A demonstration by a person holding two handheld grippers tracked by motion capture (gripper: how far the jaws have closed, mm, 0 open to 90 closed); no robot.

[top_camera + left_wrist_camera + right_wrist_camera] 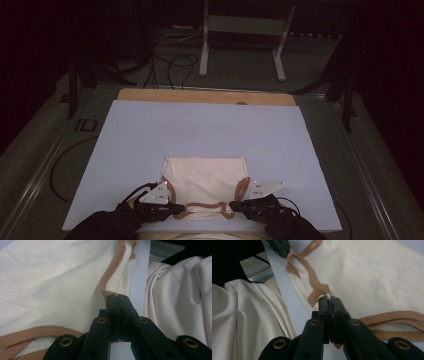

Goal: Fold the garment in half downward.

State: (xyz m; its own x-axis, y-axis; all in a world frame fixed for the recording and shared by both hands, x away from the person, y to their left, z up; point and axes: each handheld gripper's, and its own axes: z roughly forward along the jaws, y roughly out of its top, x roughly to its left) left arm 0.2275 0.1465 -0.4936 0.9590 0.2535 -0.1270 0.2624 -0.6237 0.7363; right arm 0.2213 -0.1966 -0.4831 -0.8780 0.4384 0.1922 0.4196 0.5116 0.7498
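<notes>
Dim floor and tangled black cables fill the far side of the room, with a grey metal stand cut off at the top of the high view. Nearer, the desk carries a pale blue sheet, a strip of bare wood showing along its far edge. At the desk's near edge lies a cream cloth bag with tan straps. The left gripper is clamped shut on the tan trim at the bag's near left; in the left gripper view the strap runs straight into the closed jaws. The right gripper is likewise pinched on a folded bit of strap. Dark sleeves hide both hands. Pale fabric hangs off the desk's near side, and what it belongs to is hard to make out.
</notes>
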